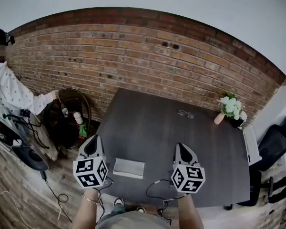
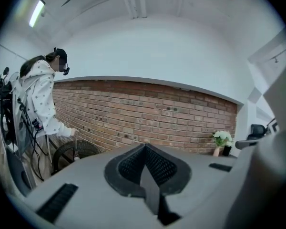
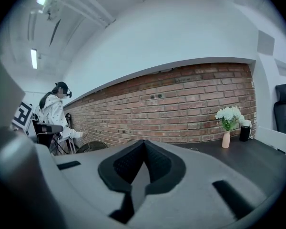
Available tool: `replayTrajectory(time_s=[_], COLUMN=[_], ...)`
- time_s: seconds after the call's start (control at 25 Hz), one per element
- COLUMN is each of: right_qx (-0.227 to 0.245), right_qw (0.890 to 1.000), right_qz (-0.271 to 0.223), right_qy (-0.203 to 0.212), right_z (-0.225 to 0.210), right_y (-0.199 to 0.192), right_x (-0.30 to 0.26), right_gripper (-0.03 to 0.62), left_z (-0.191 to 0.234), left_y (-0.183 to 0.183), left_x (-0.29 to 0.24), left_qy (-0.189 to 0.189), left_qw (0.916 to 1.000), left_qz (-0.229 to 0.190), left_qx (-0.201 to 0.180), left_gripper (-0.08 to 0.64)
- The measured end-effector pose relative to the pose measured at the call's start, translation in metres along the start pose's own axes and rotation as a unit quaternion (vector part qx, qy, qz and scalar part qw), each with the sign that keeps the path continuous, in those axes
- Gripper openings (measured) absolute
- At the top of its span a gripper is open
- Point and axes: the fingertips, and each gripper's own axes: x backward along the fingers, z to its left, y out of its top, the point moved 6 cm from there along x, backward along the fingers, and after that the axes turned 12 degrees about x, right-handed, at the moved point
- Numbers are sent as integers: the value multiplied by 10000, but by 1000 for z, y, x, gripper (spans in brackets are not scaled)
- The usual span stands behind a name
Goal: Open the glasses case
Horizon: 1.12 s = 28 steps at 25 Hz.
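Observation:
The glasses case (image 1: pixel 128 168) is a flat light-grey rectangle on the dark table (image 1: pixel 152 132), close to its near edge. It lies between my two grippers and neither touches it. My left gripper (image 1: pixel 91 143) hangs above the table's near left corner, left of the case. My right gripper (image 1: pixel 181 149) is held to the case's right. Both point nearly level toward the brick wall. In the left gripper view the left gripper (image 2: pixel 145 148) has its jaws together with nothing between them. The right gripper (image 3: pixel 143 145) is likewise shut and empty. The case is in neither gripper view.
A pair of eyeglasses (image 1: pixel 185 113) lies at the table's far side, near a small vase of white flowers (image 1: pixel 230 108). A person in a white spotted top (image 1: pixel 9 92) stands at the left by a round wicker chair (image 1: pixel 72 109). A black office chair (image 1: pixel 274 144) stands at the right.

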Motion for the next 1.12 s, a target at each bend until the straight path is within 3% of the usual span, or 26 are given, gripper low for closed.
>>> replayTrajectory(time_s=[1.12], right_qx=[-145], right_qw=[9995], right_qz=[194], right_qy=[214], right_z=[16], right_y=[-6], right_x=[8], right_gripper=[0], left_z=[14], left_y=[-5], left_x=[10], left_qy=[15], left_qw=[9999], left_qz=[126], left_qx=[59], left_gripper=[-5])
